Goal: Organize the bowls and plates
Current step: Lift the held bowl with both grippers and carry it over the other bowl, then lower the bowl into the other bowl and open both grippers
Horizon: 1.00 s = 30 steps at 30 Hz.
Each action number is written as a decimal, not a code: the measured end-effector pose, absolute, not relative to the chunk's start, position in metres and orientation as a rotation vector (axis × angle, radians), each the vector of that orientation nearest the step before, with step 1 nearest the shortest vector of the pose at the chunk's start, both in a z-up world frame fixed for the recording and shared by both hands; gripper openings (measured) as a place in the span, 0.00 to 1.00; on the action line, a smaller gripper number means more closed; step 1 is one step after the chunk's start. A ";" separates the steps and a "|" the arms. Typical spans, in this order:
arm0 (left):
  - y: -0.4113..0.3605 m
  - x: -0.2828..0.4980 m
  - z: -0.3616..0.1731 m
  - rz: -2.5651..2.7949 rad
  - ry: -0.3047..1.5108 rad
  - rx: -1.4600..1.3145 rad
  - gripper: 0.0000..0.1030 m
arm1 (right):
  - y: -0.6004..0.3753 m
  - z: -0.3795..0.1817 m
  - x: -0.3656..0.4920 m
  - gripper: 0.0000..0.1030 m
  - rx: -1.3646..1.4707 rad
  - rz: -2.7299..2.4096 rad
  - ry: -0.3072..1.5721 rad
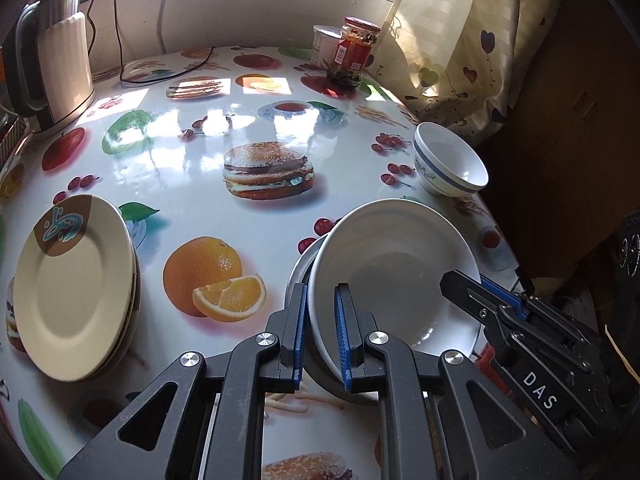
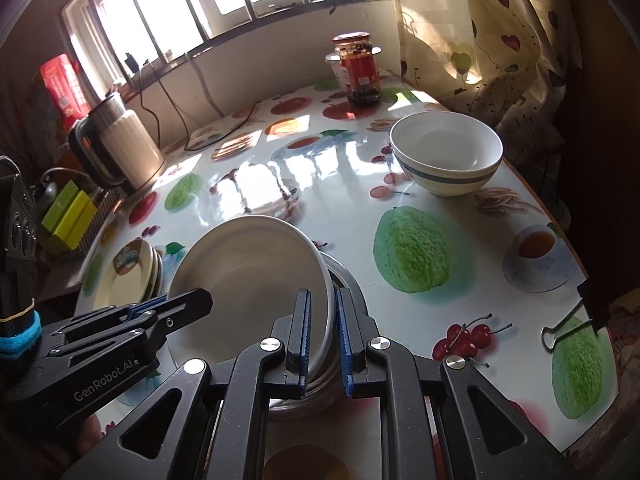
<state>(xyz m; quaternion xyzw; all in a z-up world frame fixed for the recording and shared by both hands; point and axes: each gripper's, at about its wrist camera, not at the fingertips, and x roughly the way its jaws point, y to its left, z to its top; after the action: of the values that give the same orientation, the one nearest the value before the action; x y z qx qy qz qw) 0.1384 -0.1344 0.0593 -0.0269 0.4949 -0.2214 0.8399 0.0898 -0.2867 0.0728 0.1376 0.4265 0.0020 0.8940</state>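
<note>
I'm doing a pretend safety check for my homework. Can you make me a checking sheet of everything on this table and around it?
Surface: table with a glossy fruit-and-burger print cloth.
Job's things: white plate tilted over a metal dish; cream plate stack; blue-banded bowl, apart.
Clutter: sauce jar, white tub behind it, kettle, binder clip at the edge.
Grippers: left gripper and right gripper each clamp opposite rims of the white plate.
Cables: black cord lying on the table by the kettle.
Surroundings: barred window, heart-print curtain.
</note>
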 end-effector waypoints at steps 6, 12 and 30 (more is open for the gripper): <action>-0.134 0.138 0.056 -0.465 1.060 -0.059 0.14 | -0.286 0.070 0.089 0.13 0.289 0.004 0.895; -0.135 0.137 0.055 -0.462 1.059 -0.055 0.14 | -0.287 0.067 0.090 0.13 0.291 0.002 0.902; -0.134 0.141 0.055 -0.463 1.062 -0.069 0.14 | -0.289 0.065 0.092 0.14 0.302 -0.001 0.905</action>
<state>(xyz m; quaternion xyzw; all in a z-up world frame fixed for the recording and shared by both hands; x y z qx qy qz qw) 0.1413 -0.1343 0.0546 -0.0328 0.5017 -0.2188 0.8363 0.0924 -0.2890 0.0650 0.1453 0.4355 -0.0007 0.8884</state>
